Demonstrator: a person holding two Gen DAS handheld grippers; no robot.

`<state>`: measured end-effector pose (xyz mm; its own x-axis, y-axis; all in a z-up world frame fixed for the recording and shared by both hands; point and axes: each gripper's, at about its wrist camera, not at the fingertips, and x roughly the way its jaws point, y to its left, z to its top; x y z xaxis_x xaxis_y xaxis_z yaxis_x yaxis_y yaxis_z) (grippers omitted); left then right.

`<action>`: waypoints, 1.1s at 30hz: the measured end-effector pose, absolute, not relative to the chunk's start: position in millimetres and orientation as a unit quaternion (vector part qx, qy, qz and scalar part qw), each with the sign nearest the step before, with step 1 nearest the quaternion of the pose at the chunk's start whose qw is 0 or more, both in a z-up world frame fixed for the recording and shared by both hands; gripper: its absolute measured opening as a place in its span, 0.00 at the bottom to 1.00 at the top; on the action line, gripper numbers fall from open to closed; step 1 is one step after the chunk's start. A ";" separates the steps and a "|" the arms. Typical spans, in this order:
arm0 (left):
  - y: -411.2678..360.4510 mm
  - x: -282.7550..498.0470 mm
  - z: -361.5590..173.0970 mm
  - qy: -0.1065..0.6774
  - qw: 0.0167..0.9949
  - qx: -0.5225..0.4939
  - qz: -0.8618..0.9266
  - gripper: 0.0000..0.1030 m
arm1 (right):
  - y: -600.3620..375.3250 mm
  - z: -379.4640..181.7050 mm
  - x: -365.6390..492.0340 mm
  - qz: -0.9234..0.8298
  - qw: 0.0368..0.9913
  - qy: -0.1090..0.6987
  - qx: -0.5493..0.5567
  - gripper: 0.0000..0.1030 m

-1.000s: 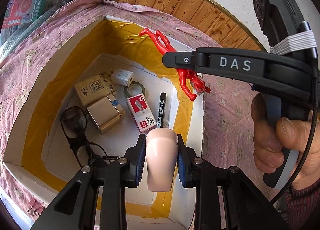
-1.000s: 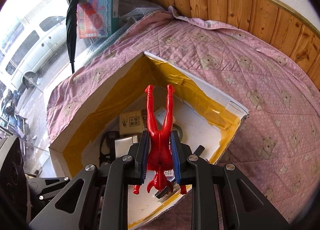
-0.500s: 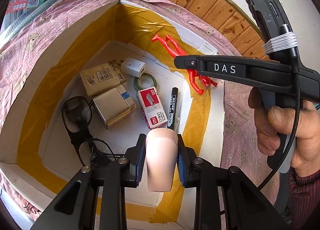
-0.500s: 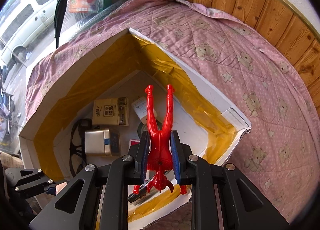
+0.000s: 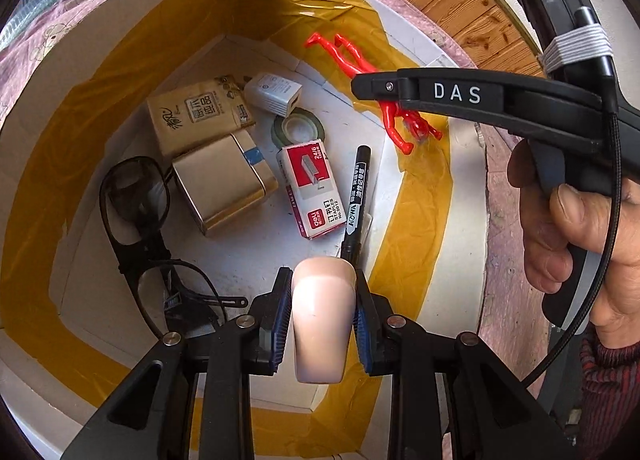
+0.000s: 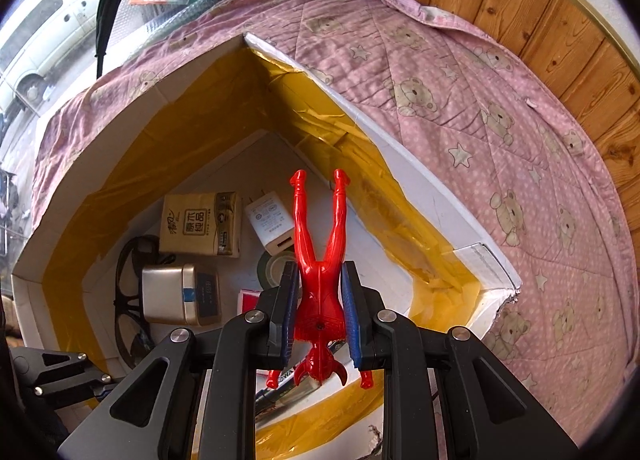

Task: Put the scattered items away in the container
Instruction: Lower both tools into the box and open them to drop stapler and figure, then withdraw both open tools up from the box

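A white box (image 5: 460,188) lined with yellow tape (image 6: 192,108) lies open on a pink quilt. My left gripper (image 5: 322,312) is shut on a smooth beige oblong piece (image 5: 320,324), held low over the box's near right corner. My right gripper (image 6: 320,300) is shut on a red toy figure (image 6: 320,260), legs pointing forward, above the box's right side. From the left wrist view the red figure (image 5: 360,64) hangs beside the right gripper's arm (image 5: 480,100). A hand (image 5: 568,236) grips that tool.
Inside the box lie a tissue pack (image 5: 196,116), a gold tin (image 5: 222,180), a white charger (image 5: 274,94), a tape roll (image 5: 298,128), a staples box (image 5: 312,188), a black marker (image 5: 356,196) and black glasses (image 5: 136,212). Wood panelling (image 6: 540,12) backs the quilt (image 6: 500,120).
Both grippers have moved down and in toward the box, which now fills more of each view. Each still holds the same object.
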<state>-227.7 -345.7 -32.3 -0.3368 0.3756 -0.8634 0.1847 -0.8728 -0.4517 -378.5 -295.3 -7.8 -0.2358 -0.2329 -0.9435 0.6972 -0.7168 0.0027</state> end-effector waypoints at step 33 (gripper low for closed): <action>-347.1 -131.6 60.5 -0.164 0.070 -0.491 0.853 0.45 | -251.8 70.5 -248.7 -0.750 0.323 0.316 0.484 0.44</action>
